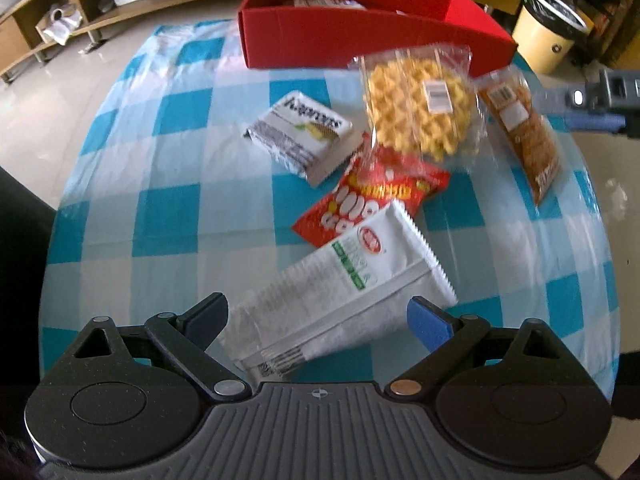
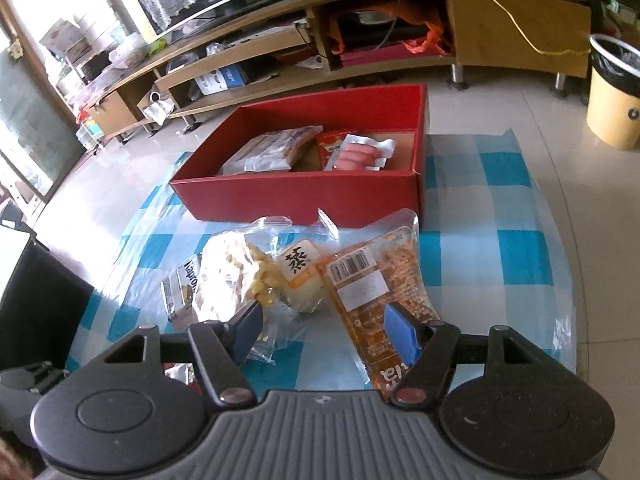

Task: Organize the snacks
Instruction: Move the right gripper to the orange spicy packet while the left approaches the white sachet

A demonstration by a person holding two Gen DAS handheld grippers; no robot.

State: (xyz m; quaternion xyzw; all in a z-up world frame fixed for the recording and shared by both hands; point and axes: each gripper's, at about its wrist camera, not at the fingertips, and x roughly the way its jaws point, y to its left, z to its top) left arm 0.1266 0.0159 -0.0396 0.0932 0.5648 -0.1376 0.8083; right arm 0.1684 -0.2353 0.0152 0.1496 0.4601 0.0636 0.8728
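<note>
- The landmark is the red box (image 2: pixel 304 196) at the far side of the tabletop (image 1: pixel 168 208); it already holds a pale packet and a sausage pack, while several snacks lie loose on the checked cloth on its near side.
- The left claw (image 1: pixel 316 320) is spread, its blue pads either side of the white packet (image 1: pixel 352 280), which lies farthest from the red box of all the loose snacks. I cannot tell whether the pads touch it; nothing looks pinched.
- The white packet looks light and flat, with slick film and serrated end seals. I would take it across its narrow width near the middle; a seal edge would probably fold and slip.
- The red bag (image 1: pixel 372 200) lies partly under the white packet, on the side toward the red box, so lifting one may drag the other.
- The right claw (image 2: pixel 324 332) is partly spread above the orange packet (image 2: pixel 376 300), just on the near side of the red box; one pad sits over the packet and the other over the clear waffle bag (image 2: pixel 236 276) beside it. It grips nothing that I can see.
- The waffle seems brittle inside loose crinkly film, so gentle pressure suits it. The orange packet looks firmer and long; hold it mid-length.
- Both claws tilt steeply down toward the cloth, fingers aimed toward the red box.
</note>
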